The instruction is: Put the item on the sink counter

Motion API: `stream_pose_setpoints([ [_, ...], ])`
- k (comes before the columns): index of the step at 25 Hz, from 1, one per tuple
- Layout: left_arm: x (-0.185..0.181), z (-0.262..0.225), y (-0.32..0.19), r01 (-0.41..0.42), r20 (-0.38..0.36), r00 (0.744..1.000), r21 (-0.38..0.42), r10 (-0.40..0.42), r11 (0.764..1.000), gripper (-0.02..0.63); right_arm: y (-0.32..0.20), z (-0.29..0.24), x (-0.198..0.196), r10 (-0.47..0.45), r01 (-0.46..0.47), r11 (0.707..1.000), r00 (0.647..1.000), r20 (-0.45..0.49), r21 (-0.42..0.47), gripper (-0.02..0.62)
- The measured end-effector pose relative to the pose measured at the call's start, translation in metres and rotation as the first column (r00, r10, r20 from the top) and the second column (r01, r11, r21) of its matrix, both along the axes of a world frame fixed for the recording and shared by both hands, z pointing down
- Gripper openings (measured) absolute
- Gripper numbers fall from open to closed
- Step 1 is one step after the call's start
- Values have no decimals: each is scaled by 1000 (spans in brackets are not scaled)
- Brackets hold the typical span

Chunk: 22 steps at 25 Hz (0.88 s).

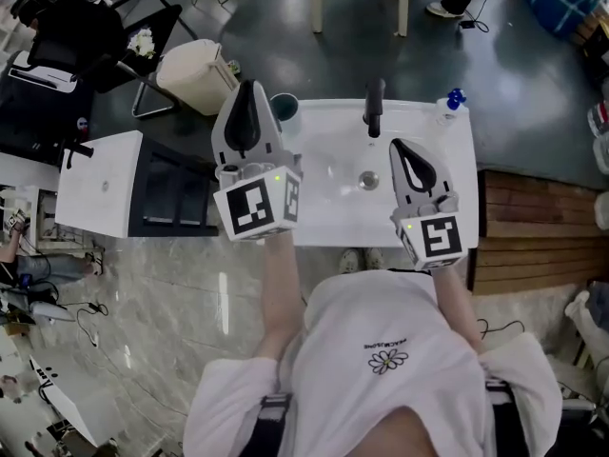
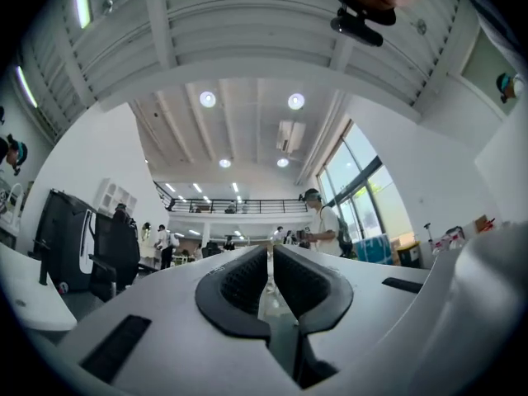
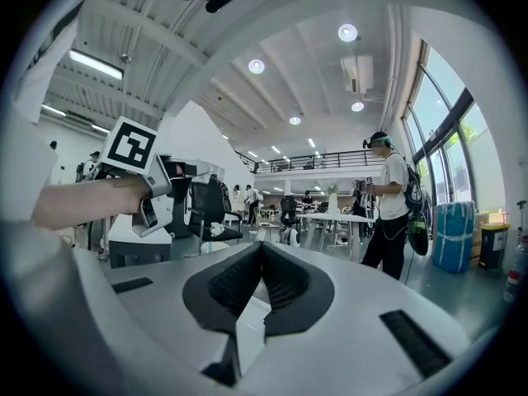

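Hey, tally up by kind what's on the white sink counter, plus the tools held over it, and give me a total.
Faucet: 1
Drain: 1
Dark cup: 1
Bottle with blue cap: 1
Hand-held gripper: 2, the left hand-held gripper and the right hand-held gripper
Total: 6

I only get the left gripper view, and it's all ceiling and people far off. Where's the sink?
Observer: Right under you. In the head view the left gripper hangs over the sink counter's left end.
Operator: Is anything on it?
Observer: A bottle with a blue cap stands at the far right corner.
Operator: And my other gripper?
Observer: The right gripper is shut and empty, over the basin near the faucet.
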<state>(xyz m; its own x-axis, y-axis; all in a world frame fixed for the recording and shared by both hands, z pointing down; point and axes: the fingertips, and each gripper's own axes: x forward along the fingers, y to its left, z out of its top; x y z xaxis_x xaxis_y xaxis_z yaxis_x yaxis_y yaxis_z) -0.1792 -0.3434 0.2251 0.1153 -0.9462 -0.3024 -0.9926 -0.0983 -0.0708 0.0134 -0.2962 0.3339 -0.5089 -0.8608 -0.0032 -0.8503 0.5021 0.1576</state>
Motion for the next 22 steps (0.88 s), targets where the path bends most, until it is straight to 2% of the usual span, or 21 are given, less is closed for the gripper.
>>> stream_pose_setpoints([
  [5,27,1,22,-21,28,999,35,20,999,18,1,1,9,29,-28,999,999,33,-28,11],
  [9,53,16,30,-82,49,995,2,82,997,17,2,-3,16,42,-41,999,998,43,-15,12],
  [18,83,67,66,-112,15,993,-63,113,992,15,15,2,27,59,-59,998,997,40,-16,11],
  [22,89,85,72,-132,39,990,-97,136,986,15,23,9,32,68,-67,997,997,36,-40,11],
])
